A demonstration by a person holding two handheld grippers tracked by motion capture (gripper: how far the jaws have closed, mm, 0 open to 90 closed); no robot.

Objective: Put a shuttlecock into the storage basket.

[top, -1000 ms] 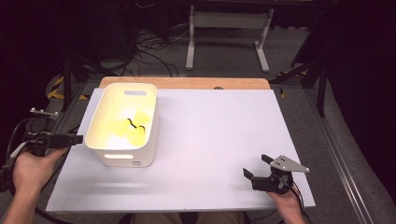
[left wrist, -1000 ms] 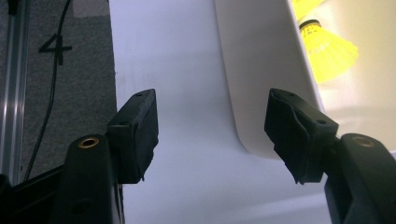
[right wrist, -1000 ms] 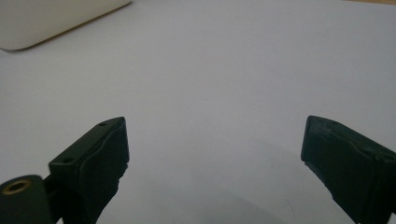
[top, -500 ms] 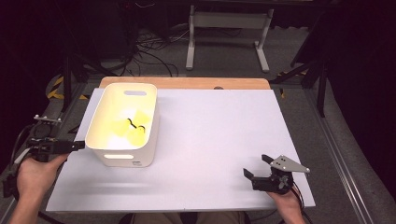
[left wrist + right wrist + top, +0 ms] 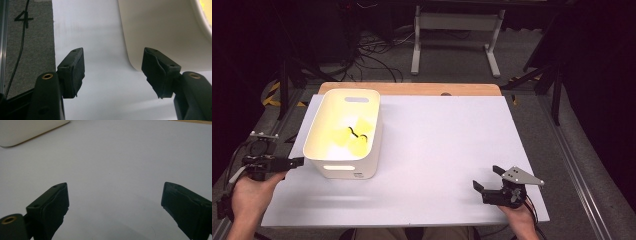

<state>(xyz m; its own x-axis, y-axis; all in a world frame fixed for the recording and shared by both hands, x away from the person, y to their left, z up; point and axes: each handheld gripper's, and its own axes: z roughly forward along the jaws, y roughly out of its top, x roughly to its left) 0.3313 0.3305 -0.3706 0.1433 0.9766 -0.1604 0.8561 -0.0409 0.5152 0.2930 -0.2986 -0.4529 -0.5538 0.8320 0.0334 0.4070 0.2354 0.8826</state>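
White bin [image 5: 343, 150] bears an unreadable label; both claws, left [image 5: 294, 162] and right [image 5: 488, 180], gape empty.

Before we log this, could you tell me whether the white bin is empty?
Not empty: the upright white bin holds yellow pieces and something small and black.

A smooth, faintly glossy cream plastic bin [image 5: 343, 150] sits on a matt white tabletop [image 5: 447, 145] edged by a strip of bare light wood [image 5: 412, 88]. The left gripper [image 5: 113, 72] wears matt black rubbery pads [image 5: 76, 71] with brass-coloured rivets; grey rough carpet [image 5: 32, 37] lies beside the board.
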